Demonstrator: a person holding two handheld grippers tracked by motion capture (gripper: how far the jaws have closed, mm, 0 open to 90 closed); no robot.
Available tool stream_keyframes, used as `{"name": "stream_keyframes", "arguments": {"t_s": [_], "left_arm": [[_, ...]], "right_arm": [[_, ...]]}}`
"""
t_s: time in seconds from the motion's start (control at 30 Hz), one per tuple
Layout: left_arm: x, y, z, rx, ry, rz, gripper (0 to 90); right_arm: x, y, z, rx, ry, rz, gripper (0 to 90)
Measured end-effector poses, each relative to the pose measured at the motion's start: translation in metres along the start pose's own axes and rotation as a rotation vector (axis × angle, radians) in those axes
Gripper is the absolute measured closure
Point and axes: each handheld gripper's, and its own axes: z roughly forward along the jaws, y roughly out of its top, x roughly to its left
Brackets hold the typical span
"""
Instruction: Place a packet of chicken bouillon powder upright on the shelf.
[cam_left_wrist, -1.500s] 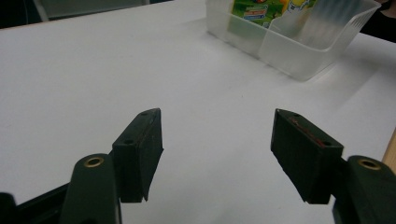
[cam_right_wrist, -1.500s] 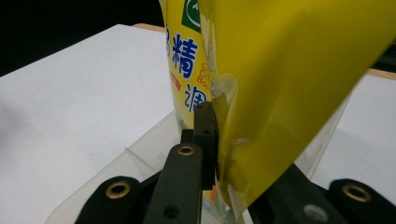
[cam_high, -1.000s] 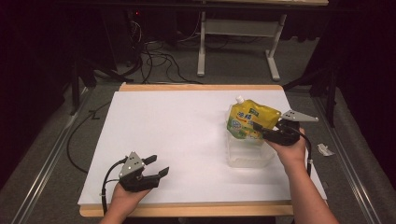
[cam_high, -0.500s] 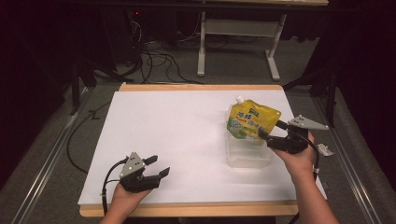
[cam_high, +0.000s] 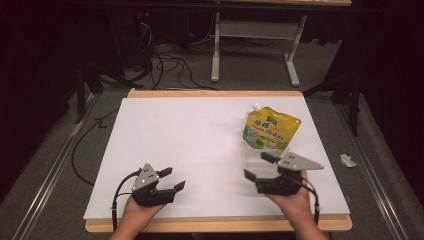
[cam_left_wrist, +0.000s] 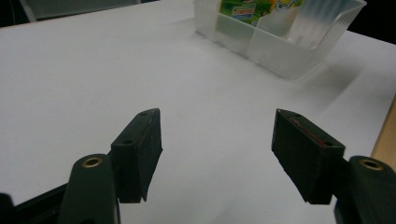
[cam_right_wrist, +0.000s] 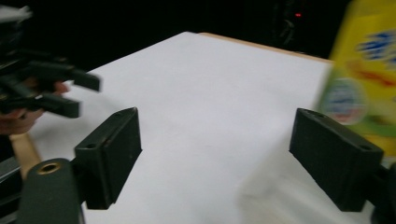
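A yellow and green spouted pouch (cam_high: 270, 130) stands upright in a clear plastic bin (cam_high: 250, 159) at the right of the white table. My right gripper (cam_high: 256, 165) is open just in front of the bin, jaws wide apart with nothing between them. In the right gripper view the pouch (cam_right_wrist: 365, 70) is blurred at the right edge, beyond my open right gripper (cam_right_wrist: 215, 154). My left gripper (cam_high: 174, 178) rests open near the front edge, empty. The left gripper view looks past the open left gripper (cam_left_wrist: 217, 154) to the bin (cam_left_wrist: 280, 46) and pouch (cam_left_wrist: 243, 9).
The white tabletop (cam_high: 190, 135) has a wooden rim along its front edge (cam_high: 215, 224). Cables and a grey table frame (cam_high: 255, 35) lie on the floor behind. A small scrap (cam_high: 347, 160) lies off the table's right side. The other hand with the left gripper (cam_right_wrist: 46, 88) appears at the left of the right gripper view.
My right gripper has left the pouch's right side, swung back toward the front edge and to the left, and now sits open in front of the bin. The left gripper has stayed still.
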Motion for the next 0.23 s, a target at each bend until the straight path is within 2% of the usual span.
{"name": "stream_keyframes", "arguments": {"t_s": [0.03, 0.13, 0.23], "left_arm": [[0.0, -0.001, 0.0, 0.003, 0.0, 0.001, 33.5], [0.001, -0.002, 0.002, 0.016, 0.001, 0.007, 32.8], [0.001, -0.002, 0.004, 0.02, 0.005, -0.001, 32.0]], "right_arm": [[0.01, -0.006, 0.008, 0.014, 0.024, -0.021, 19.0], [0.022, -0.014, 0.021, 0.066, 0.04, -0.068, 18.0], [0.021, -0.017, 0.024, 0.078, 0.055, -0.05, 17.4]]}}
